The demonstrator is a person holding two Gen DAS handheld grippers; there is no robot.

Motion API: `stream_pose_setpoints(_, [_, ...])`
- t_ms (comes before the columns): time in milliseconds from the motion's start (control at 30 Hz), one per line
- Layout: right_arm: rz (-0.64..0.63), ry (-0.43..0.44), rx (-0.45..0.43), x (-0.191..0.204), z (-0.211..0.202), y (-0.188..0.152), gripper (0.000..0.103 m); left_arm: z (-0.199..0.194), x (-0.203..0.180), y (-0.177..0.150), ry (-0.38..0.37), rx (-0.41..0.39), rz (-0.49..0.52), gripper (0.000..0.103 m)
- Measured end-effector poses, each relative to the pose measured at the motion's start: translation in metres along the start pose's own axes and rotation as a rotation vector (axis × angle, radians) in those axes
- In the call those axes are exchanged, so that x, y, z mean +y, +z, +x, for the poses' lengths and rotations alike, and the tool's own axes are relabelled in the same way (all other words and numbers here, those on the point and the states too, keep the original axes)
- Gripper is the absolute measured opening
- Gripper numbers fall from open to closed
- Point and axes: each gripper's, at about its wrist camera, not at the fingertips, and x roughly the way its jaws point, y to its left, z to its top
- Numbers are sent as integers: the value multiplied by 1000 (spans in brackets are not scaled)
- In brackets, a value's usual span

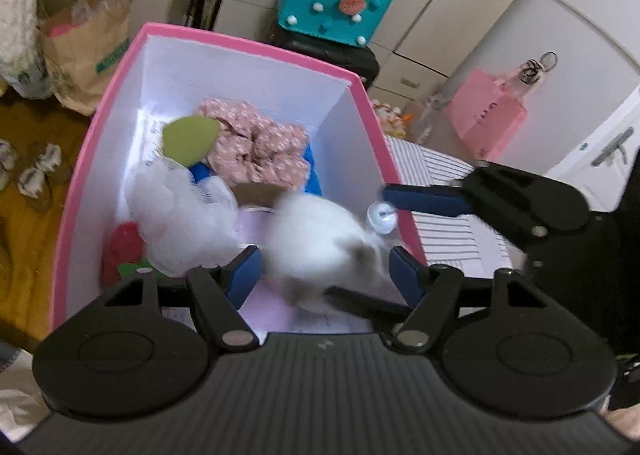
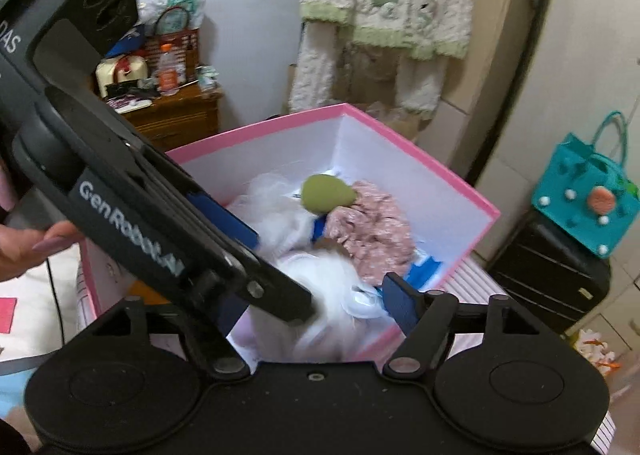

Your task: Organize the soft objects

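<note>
Left wrist view. Pink box (image 1: 224, 40), white inside, standing on a striped bed cover (image 1: 452, 175). Contents: pink floral cloth (image 1: 260, 143), green egg-shaped sponge (image 1: 188, 137), white mesh pouf (image 1: 180, 211), red soft item (image 1: 120, 251) at the near left corner. White fluffy plush toy (image 1: 316, 247), motion-blurred, lies low in the box between the blue pads of the left tongs (image 1: 326, 267); jaws stand apart and neither pad appears to press it. Right tongs (image 1: 424, 201) enter from the right, one blue finger (image 1: 424, 200) over the box rim beside a small clear round tag (image 1: 382, 219).

Right wrist view. Same box (image 2: 420, 153), cloth (image 2: 368, 231), sponge (image 2: 326, 194), pouf (image 2: 276, 199). The left tongs (image 2: 256, 251) cross the frame, fingers in the box. Right tongs (image 2: 316, 305) gape wide over the plush toy (image 2: 320, 287), gripping nothing.

Step, as judged: plush toy being released into the box. Next move calls for lifting both tongs clear without snagging fur, then seeking any remaining soft item.
</note>
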Motion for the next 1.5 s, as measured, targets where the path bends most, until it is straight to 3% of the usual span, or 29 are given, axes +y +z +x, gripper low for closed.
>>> stream_pose_setpoints(333, [177,105,-126,-17,-58,-29,77,-42,-20,-14,152,-103,88,74])
stream_pose_setpoints(633, [213,81,-145,-13,-94,-41,78,-73,-56,-34,217,-118,174,77])
stream_pose_setpoints(900, [253,24,-144,-9,-133,-49,79,-103,-88,-51,248,-124,228,81])
stream_pose_setpoints(1000, [297,-23,-131,-8,-146,-52,87,-110,-96,-56,248,-121,237,90])
stream_pose_setpoints(1067, [354,-62,-119,-9,-154,-54,98,-114,-102,-60,253,-119,245,98])
stream_pose_setpoints(1133, [401,-122,-103,-9,-161,-57,99,-119,-107,-63,276,-125,254,102])
stream_pose_setpoints(1233, [435,-202,-129,-3,-173,-69,101,-123,-113,-70,333,-130,255,103])
stream_pose_setpoints(1367, [463,-208,-147,1,-184,-83,101,-123,-119,-80,427,-101,259,103])
stream_pose_setpoints(1500, [380,-280,-197,20,-195,-92,100,-122,-122,-95,434,-92,260,103])
